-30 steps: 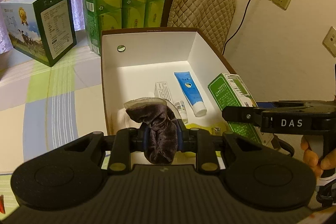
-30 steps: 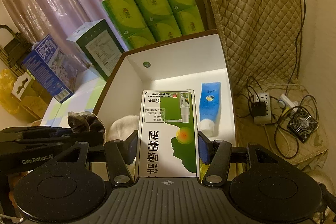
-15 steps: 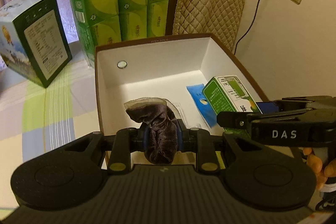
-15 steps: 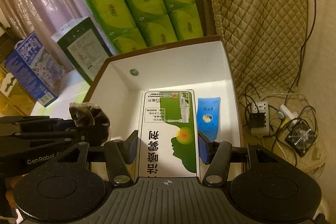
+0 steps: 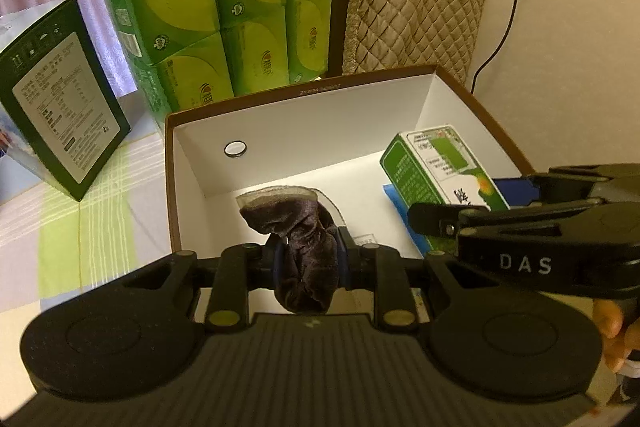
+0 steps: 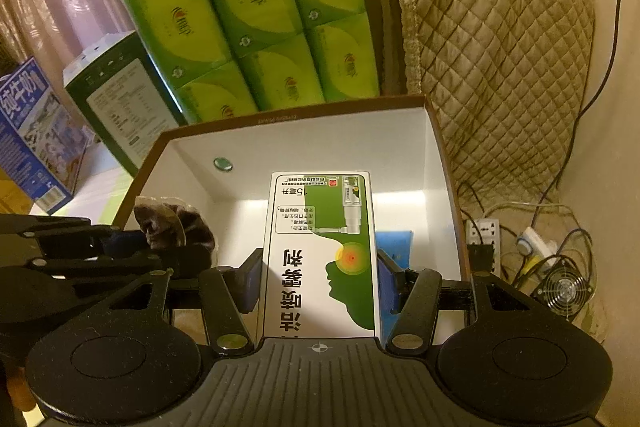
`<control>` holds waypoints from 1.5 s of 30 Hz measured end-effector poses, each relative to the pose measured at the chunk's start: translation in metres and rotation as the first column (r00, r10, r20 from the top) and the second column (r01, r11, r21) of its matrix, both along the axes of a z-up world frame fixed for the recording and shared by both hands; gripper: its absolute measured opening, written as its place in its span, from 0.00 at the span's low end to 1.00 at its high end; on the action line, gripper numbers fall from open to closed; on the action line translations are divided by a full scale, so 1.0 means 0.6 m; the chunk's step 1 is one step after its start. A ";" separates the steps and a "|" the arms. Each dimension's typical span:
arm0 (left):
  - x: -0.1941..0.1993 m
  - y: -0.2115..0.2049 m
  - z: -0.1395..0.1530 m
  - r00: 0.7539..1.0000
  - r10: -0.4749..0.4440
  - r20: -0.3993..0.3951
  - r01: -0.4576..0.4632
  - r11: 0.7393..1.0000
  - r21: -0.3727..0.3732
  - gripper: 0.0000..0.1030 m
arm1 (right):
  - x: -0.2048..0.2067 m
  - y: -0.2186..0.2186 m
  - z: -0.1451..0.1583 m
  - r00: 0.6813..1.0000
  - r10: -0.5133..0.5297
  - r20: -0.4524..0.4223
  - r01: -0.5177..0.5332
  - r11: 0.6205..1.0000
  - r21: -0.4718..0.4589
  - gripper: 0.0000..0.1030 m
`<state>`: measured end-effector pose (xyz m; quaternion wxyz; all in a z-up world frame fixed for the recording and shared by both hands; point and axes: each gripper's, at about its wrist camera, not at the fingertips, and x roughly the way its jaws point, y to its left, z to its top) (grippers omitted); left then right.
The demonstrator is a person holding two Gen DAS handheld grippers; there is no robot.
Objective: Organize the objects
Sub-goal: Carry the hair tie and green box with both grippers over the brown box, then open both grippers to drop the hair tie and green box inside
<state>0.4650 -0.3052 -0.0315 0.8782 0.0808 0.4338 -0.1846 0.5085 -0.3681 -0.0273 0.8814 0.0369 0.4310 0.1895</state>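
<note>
Left wrist view shows the left gripper pinching a dark sock between its pads, the bundle hanging over the near part of the open white box. Right wrist view shows the right gripper clamped on the sides of a green carton, held flat and aimed into the same box, with a blue tube lying on the floor just beyond its far corner. Both loads look about to be set down inside, so the tidy way, I judge, is to keep the two tools apart: lower the carton toward the right wall, beside the tube and not on top of it, and drop the sock in the free left half. The carton should go down level before the pads let go, or it may tip onto the tube. The sock is soft and may cling to a pad, so a wide release helps.
</note>
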 end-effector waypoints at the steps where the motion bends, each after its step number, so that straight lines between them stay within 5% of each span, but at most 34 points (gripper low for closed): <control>1: 0.004 -0.001 -0.001 1.000 0.003 0.002 -0.003 1.000 0.003 0.22 | 0.003 0.001 -0.001 1.000 -0.002 0.001 0.002 1.000 -0.001 0.51; 4: 0.017 -0.004 -0.005 1.000 0.009 0.006 -0.009 1.000 0.014 0.26 | 0.010 0.004 -0.002 1.000 -0.005 0.006 0.005 1.000 -0.005 0.51; 12: 0.028 0.008 -0.005 0.999 0.040 0.032 -0.041 0.999 0.030 0.61 | 0.022 0.000 -0.005 1.000 -0.024 0.016 0.024 1.000 -0.014 0.51; 18: 0.031 0.017 0.002 0.997 0.063 0.047 -0.064 0.998 0.024 0.71 | 0.034 -0.002 -0.005 0.999 -0.031 0.025 0.031 1.000 0.004 0.51; 26: 0.025 0.023 0.010 0.997 0.057 0.054 -0.058 0.998 0.005 0.78 | 0.052 -0.015 0.006 0.998 -0.048 0.047 0.043 0.992 0.116 0.61; 36: -0.001 0.029 0.029 0.997 0.057 0.054 -0.055 0.998 -0.034 0.98 | 0.014 -0.033 0.037 0.994 -0.067 0.081 0.057 0.991 0.122 0.80; 45: -0.054 0.048 0.046 0.997 0.072 0.014 -0.070 0.993 -0.100 0.99 | -0.044 -0.072 0.064 0.987 -0.138 0.078 0.123 0.978 0.169 0.85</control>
